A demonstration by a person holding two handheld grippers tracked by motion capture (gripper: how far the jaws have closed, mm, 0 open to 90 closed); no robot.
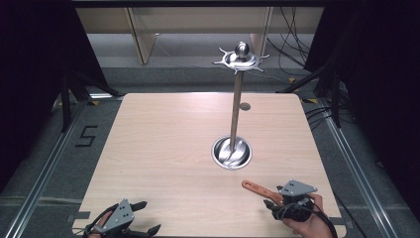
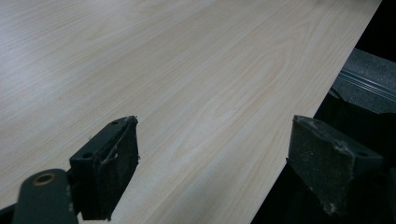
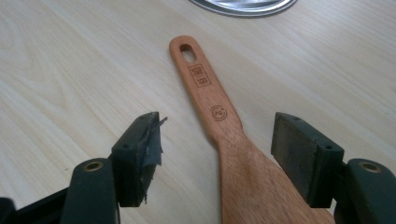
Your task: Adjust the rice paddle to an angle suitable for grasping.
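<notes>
A wooden spatula lies flat on the table near the front right, its handle with the hanging hole pointing toward the metal stand. My right gripper is open, and its jaws straddle the spatula's wide blade without pressing on it. The right pad stands very close to the blade's edge, and the left pad stands well clear of it. At the table's front left edge my left gripper is open, with bare wood between its pads.
A tall metal stand rises from a round steel base at centre right, its pole ending in a hooked crown. The base's rim lies just beyond the spatula's handle. A small grey disc sits behind the pole.
</notes>
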